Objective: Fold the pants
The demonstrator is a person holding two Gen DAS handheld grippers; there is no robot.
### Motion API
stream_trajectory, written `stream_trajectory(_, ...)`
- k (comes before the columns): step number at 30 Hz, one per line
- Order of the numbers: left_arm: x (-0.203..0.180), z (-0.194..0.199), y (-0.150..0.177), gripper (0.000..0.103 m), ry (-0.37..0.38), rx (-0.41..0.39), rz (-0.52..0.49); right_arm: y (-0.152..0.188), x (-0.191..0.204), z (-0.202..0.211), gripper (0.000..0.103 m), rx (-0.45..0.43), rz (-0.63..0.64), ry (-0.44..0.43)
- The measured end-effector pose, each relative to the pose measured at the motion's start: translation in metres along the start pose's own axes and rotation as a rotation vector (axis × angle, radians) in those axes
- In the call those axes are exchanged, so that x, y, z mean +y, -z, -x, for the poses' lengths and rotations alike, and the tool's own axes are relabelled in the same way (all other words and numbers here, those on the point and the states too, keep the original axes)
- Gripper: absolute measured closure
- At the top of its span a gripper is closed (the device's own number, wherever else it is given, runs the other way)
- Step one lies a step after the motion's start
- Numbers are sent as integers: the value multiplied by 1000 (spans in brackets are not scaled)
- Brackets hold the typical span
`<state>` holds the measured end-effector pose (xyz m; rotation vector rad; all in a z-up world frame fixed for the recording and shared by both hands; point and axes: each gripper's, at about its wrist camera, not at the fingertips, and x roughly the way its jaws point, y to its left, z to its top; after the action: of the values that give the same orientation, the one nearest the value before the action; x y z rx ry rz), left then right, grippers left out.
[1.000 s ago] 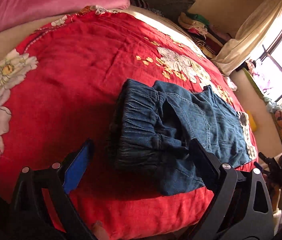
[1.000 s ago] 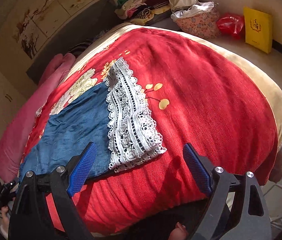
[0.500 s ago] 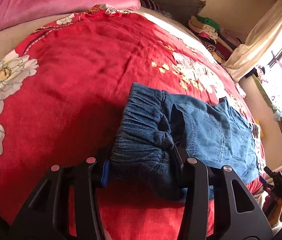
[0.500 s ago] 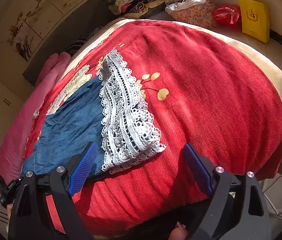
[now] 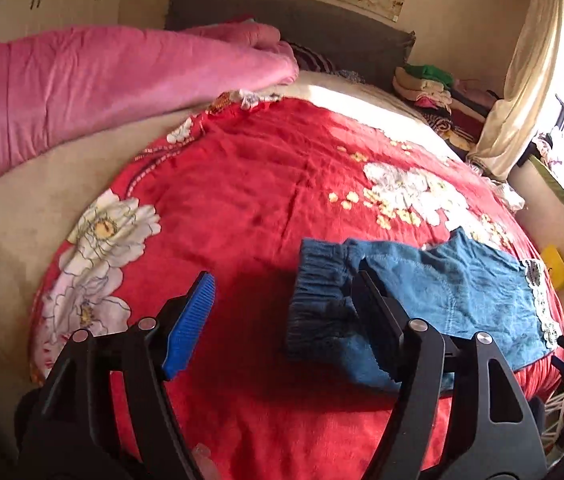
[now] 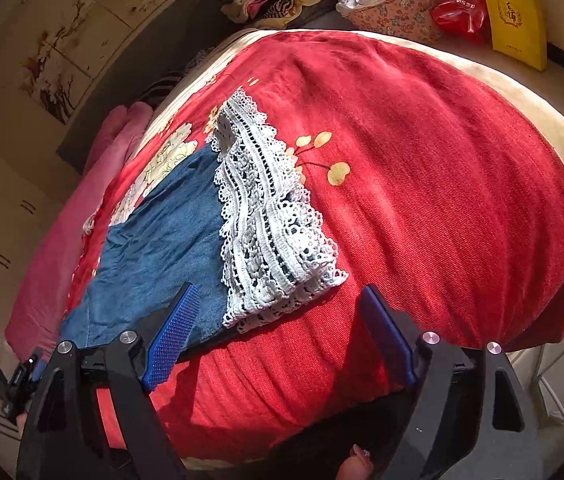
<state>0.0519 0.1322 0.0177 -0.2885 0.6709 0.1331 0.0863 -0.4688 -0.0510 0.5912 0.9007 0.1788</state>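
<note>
Blue denim pants (image 5: 434, 300) with white lace cuffs (image 6: 269, 228) lie on a red floral bedspread (image 5: 241, 200). The elastic waistband (image 5: 318, 300) is bunched at the near left end in the left wrist view. My left gripper (image 5: 286, 312) is open and empty, its right finger resting at the waistband. In the right wrist view the denim (image 6: 161, 248) runs to the left and the lace cuffs lie just ahead of my right gripper (image 6: 277, 320), which is open and empty above the near bed edge.
A pink quilt (image 5: 101, 88) lies by the grey headboard (image 5: 290, 16). Folded clothes (image 5: 434, 88) are stacked at the far corner. A yellow box (image 6: 516, 20), a red bag (image 6: 462, 16) and a floral bag (image 6: 394, 16) sit beyond the bed. A curtain (image 5: 522, 80) hangs by the window.
My left gripper was open, shut on the waistband half a second ago, and has now opened and let it go, pulling back and tilting up. The right gripper has edged slightly closer to the lace cuffs.
</note>
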Motion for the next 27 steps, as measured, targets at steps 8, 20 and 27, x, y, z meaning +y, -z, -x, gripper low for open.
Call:
stream_trajectory(8, -76, -31, 6, 40, 173, 105, -138, -5, 5, -14, 79, -17, -29, 18)
stream_trajectory(20, -83, -89, 43, 51, 68, 235, -216, 2, 4, -22, 86, -21, 66, 113)
stream_trajectory(27, -84, -78, 42, 49, 102, 220, -198, 0, -2, -7, 72, -33, 31, 63)
